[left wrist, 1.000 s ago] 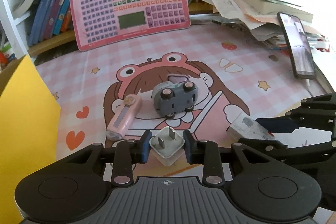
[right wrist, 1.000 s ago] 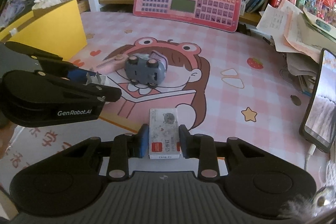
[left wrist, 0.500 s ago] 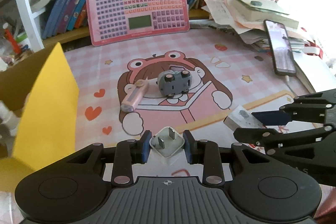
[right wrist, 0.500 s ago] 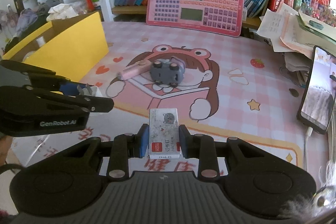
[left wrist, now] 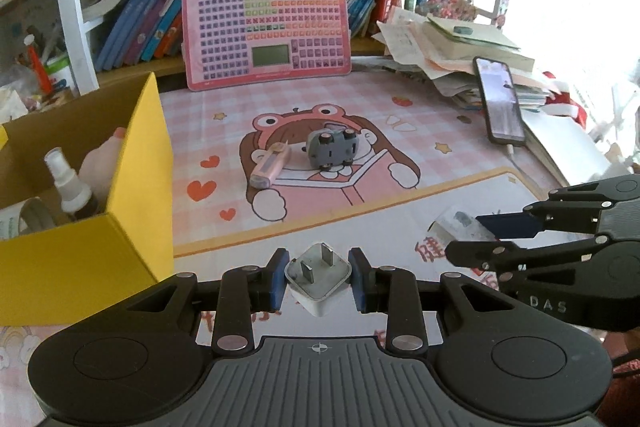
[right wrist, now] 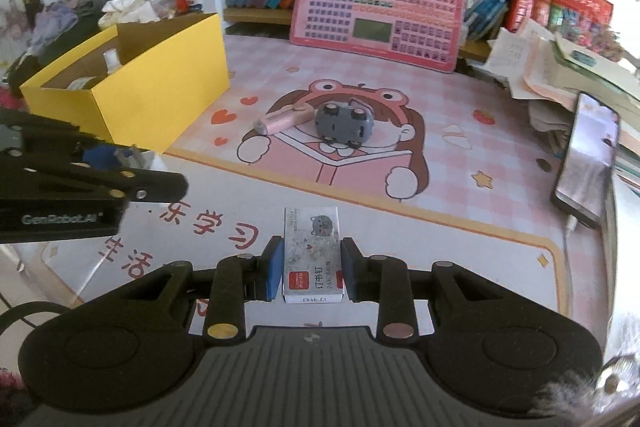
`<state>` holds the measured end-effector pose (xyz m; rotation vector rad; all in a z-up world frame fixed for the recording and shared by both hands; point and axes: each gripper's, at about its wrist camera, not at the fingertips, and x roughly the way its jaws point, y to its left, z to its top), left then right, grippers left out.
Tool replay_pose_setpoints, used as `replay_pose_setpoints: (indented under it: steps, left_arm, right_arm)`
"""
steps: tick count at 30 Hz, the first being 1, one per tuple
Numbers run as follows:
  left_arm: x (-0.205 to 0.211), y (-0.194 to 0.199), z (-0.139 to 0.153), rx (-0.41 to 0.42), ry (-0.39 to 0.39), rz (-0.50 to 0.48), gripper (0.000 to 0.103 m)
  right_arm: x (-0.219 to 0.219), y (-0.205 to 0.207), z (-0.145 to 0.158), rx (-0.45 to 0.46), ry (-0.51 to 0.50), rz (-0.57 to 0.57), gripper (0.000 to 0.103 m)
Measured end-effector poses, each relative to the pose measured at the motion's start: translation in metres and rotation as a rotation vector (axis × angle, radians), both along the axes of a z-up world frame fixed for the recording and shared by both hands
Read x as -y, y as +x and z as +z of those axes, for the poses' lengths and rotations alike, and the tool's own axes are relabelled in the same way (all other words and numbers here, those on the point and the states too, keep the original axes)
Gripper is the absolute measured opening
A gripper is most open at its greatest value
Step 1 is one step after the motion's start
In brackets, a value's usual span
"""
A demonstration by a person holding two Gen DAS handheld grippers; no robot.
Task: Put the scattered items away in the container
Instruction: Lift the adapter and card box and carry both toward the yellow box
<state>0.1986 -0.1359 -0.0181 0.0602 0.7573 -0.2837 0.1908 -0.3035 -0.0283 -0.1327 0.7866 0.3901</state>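
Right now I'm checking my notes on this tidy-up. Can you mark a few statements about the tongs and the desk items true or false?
1. The left tongs are shut on a white plug adapter. True.
2. The right tongs are empty. False: they are shut on a small staple box.
3. The grey toy car already sits in the yellow box. False: it lies wheels-up on the pink desk mat.
4. A pink utility knife lies beside the toy car. True.
5. The yellow box already holds a spray bottle. True.
6. The phone lies inside the yellow box. False: it leans by the paper stack.
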Motion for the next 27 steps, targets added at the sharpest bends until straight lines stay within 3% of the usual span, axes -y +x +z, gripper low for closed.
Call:
replay_pose_setpoints:
  steps: [10,27]
  left_arm:
    - [-0.039,-0.046,0.008,0.055,-0.022,-0.103,0.03]
    - [-0.132,-0.116,0.017,0.08,-0.042,-0.077,0.03]
  right_arm:
    - [-0.038,-0.047,0.007,0.011,-0.035,-0.098,0.028]
    - [-0.124,-0.13,0.017,0.059,-0.048,-0.108,0.028]
